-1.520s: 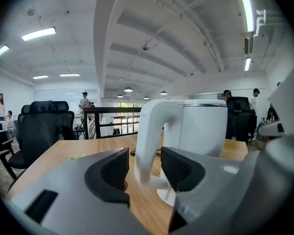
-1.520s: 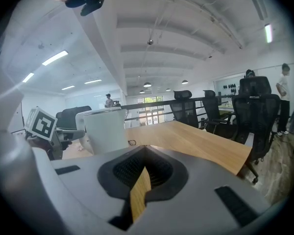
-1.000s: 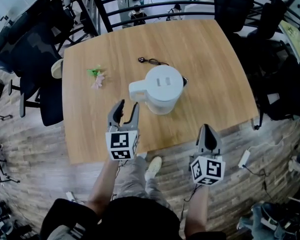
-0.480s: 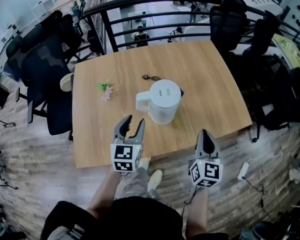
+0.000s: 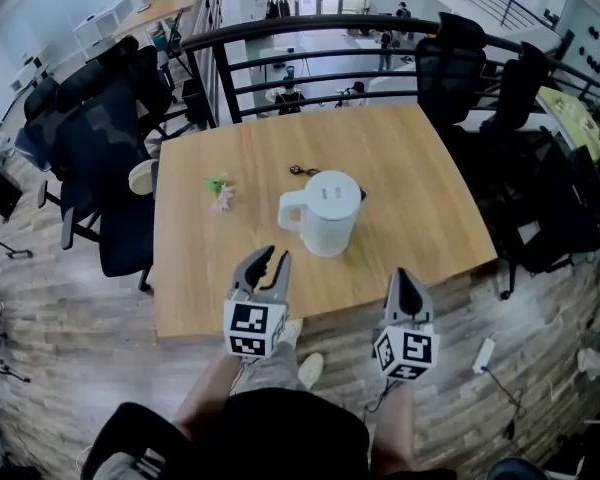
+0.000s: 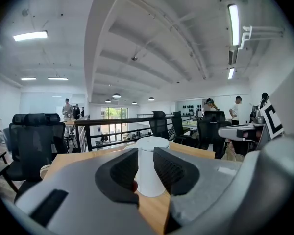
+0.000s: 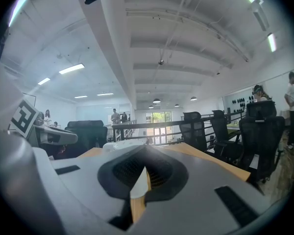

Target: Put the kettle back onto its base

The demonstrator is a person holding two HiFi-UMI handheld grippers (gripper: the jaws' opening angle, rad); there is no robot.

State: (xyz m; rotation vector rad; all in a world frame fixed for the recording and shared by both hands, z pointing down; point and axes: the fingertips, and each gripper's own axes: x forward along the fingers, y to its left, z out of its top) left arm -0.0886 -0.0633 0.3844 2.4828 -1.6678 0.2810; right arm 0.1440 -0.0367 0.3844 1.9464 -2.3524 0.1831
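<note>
The left gripper is hanging at the near edge of the wooden table. Its jaws have just been closing and are standing partly apart, with only tabletop showing between them. Ahead of its fingers and a little to their right, well apart, the white kettle is standing upright, its handle sticking out on the side nearer those fingers. A dark cord is lying just beyond the kettle. Farther ahead and left of the same fingers, a small green and pink item is resting. The right gripper is hanging with jaws together, the kettle sitting ahead and left of its tips.
</note>
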